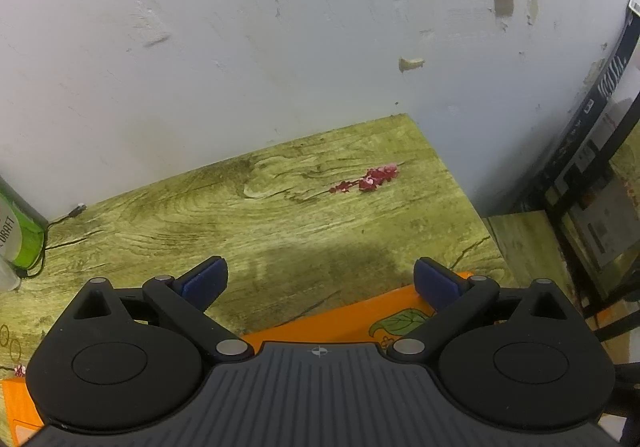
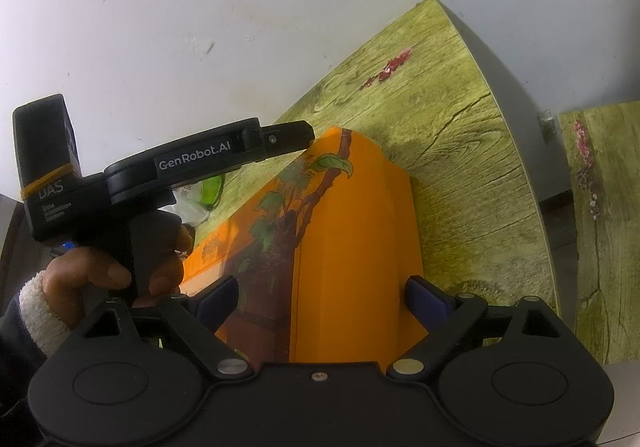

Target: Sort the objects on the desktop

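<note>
A big orange box [image 2: 352, 247] printed with a tree and green leaves lies on the green wood-print table [image 2: 460, 175]. My right gripper [image 2: 322, 297] hangs over the box's near end. Its jaws stand wide, the blue pads [image 2: 218, 297] do not press on the box, and the box runs on past the left one. My left gripper [image 1: 320, 283] is open with nothing between its jaws, above the box's far edge [image 1: 348, 319]. In the right wrist view the left gripper [image 2: 304, 137] shows side-on, held by a hand [image 2: 120, 271].
A white wall closes off the table's back edge. A green and white container [image 1: 18, 235] and a thin black cable [image 1: 44, 247] sit at the far left. A black metal rack [image 1: 592, 175] stands to the right, beyond the table edge. A second wood-print surface [image 2: 604, 227] lies lower right.
</note>
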